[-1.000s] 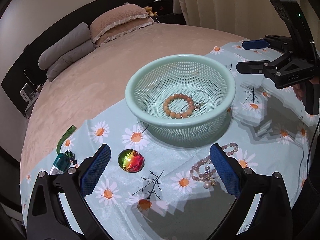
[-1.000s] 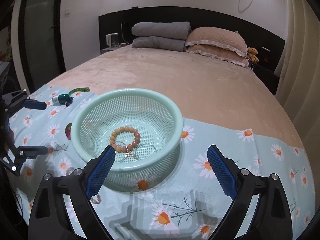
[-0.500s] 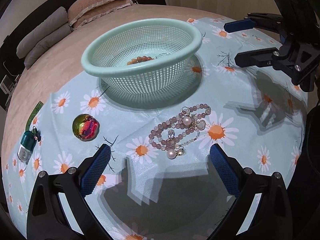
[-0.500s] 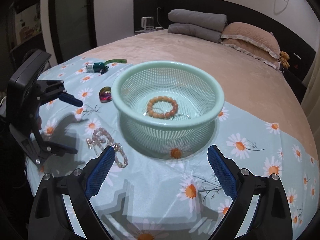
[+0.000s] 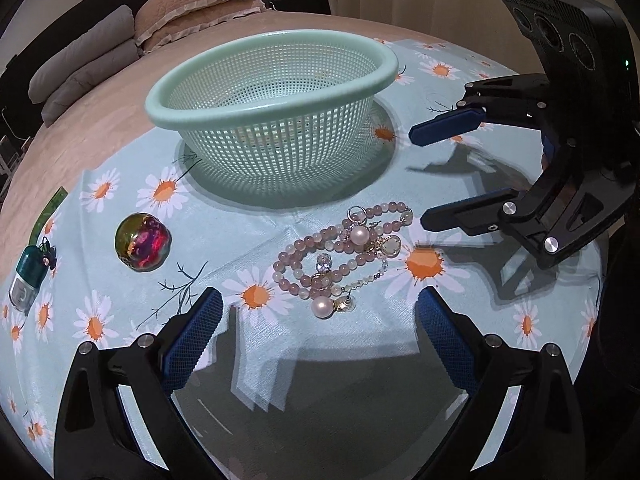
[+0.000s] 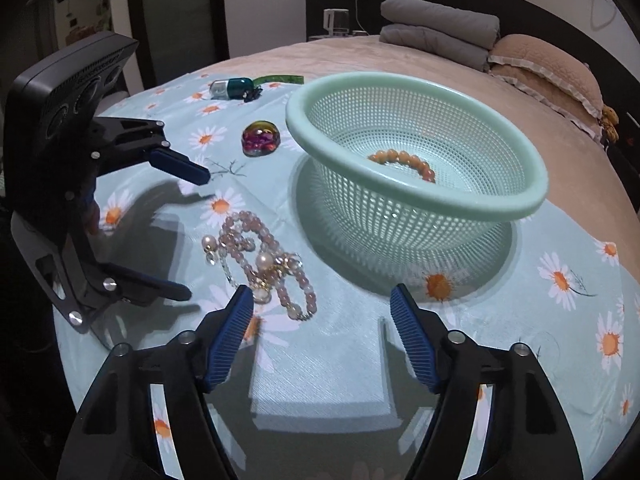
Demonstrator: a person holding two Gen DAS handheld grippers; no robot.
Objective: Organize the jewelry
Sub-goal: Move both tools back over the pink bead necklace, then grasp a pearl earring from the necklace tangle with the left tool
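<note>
A tangle of pink bead strands with pearls and earrings (image 5: pixel 340 256) lies on the daisy cloth in front of the mint mesh basket (image 5: pixel 272 80). The tangle (image 6: pixel 264 256) and basket (image 6: pixel 416 196) also show in the right wrist view, where an orange bead bracelet (image 6: pixel 404 162) lies in the basket. My left gripper (image 5: pixel 318 330) is open and empty, low over the cloth just short of the tangle. My right gripper (image 6: pixel 322 324) is open and empty, close to the tangle's other side; it also shows in the left wrist view (image 5: pixel 418 178).
An iridescent glass dome (image 5: pixel 142 242) and a small teal bottle (image 5: pixel 28 276) on a green strap lie left of the tangle. The daisy cloth (image 5: pixel 120 184) covers the foot of a tan bed with pillows (image 5: pixel 196 2) behind.
Both grippers have dropped lower and closed in on the bead tangle from opposite sides. The right gripper's jaws have narrowed somewhat. No jewelry has moved.
</note>
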